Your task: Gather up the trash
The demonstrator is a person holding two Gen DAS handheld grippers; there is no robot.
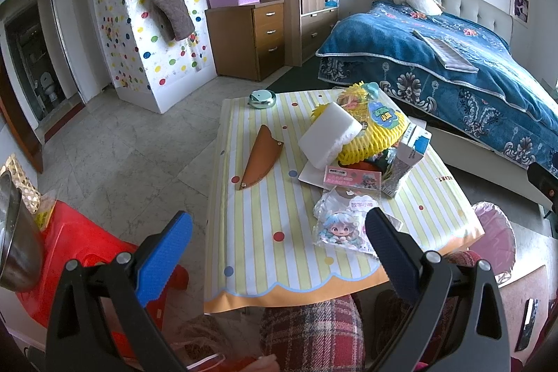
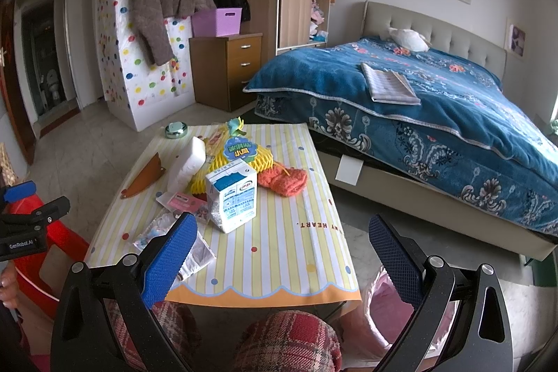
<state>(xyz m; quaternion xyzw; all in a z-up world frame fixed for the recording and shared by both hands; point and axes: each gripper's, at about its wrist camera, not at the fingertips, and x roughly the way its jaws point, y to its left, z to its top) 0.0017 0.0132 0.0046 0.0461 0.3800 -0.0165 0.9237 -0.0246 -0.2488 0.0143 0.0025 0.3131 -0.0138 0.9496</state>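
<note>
left tool (image 1: 279,243): we've got it hovering over the near edge of the worktop (image 1: 265,253), jaws spread wide, nothing in them.
right tool (image 2: 279,250): same deal, jaws wide apart and empty, hanging over the near right part of the worktop.
cartoon wrapper (image 1: 343,225): crinkly packet with a blue-haired character, lying flat near the front edge, just beside the left tool's right finger.
pink card (image 1: 350,178): small pink printed packet just beyond the cartoon wrapper.
milk carton (image 2: 232,197): blue and white, standing upright mid-worktop in the right view.
yellow foam net (image 1: 376,135): heaped on the far right side with a sticker tag on top; a white foam block (image 1: 329,135) leans on it.
orange knit piece (image 2: 284,180): right of the carton, next to the net.
brown sheath (image 1: 259,156): lying flat on the left, well apart from the pile.
pink bin bag (image 2: 390,309): on the floor just right of the worktop's near corner.
bed (image 2: 436,114): blue blanket, far right.
</note>
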